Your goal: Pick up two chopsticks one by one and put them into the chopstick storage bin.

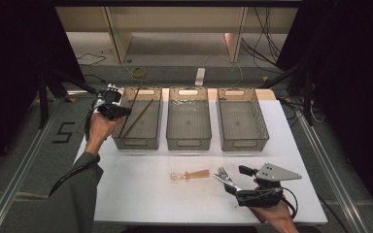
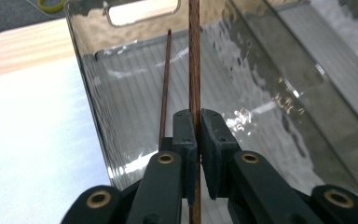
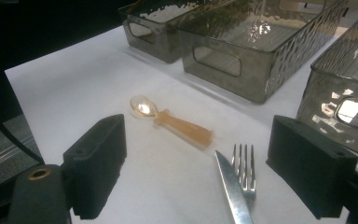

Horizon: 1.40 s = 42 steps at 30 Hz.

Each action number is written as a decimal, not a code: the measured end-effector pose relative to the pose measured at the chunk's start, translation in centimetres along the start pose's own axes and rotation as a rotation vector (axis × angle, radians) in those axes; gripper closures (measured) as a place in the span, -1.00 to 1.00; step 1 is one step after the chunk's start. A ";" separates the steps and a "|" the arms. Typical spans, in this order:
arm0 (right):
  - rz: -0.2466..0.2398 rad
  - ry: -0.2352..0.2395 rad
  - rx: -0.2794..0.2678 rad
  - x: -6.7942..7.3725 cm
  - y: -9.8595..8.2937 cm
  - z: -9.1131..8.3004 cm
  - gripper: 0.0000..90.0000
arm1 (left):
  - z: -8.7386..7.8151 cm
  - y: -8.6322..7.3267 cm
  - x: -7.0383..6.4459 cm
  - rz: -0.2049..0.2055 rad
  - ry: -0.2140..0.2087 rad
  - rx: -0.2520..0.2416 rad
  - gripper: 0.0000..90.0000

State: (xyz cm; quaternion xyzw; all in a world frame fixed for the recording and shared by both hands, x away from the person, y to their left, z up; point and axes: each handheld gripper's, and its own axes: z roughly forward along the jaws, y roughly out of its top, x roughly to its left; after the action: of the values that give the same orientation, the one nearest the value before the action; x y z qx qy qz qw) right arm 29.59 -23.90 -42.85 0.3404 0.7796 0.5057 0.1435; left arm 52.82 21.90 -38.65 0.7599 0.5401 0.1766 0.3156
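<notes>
My left gripper point(image 1: 121, 111) point(image 2: 198, 128) is shut on a brown chopstick point(image 2: 195, 56) and holds it over the left clear bin point(image 1: 136, 143) point(image 2: 121, 102). A second, thinner-looking chopstick point(image 2: 166, 79) point(image 1: 143, 114) leans inside that bin. Near the table's front right, my right gripper point(image 1: 238, 180) point(image 3: 205, 158) stands open, its jaws either side of a metal fork point(image 1: 222, 172) point(image 3: 244, 168) and knife point(image 1: 219, 178) point(image 3: 233, 191) lying on the white table. An amber spoon point(image 1: 190, 175) point(image 3: 177, 123) lies just to their left.
Three clear plastic bins stand in a row at the back of the table: the left one, a middle bin point(image 1: 188, 144) point(image 3: 223, 60) and a right bin point(image 1: 245, 144) point(image 3: 340, 79). The table's front edge point(image 1: 175, 221) is close to the right gripper.
</notes>
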 end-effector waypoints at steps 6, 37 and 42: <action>-0.002 -0.001 -0.001 0.0 0.0 0.0 -0.55 | 0.2 -0.3 0.2 -0.016 0.002 0.014 0.84; -0.007 0.004 -0.001 0.1 0.0 0.0 -0.55 | -5.3 -4.2 -4.5 0.031 -0.220 -0.121 -0.44; -0.007 0.002 -0.002 0.1 0.1 0.0 -0.55 | -5.9 -5.0 -6.2 0.089 -0.240 -0.117 -0.48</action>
State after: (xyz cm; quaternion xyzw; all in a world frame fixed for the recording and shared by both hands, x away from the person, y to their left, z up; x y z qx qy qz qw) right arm 29.55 -23.82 -42.80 0.3369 0.7806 0.5061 0.1448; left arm 43.45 18.88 -37.25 0.7789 0.4531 0.1296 0.4137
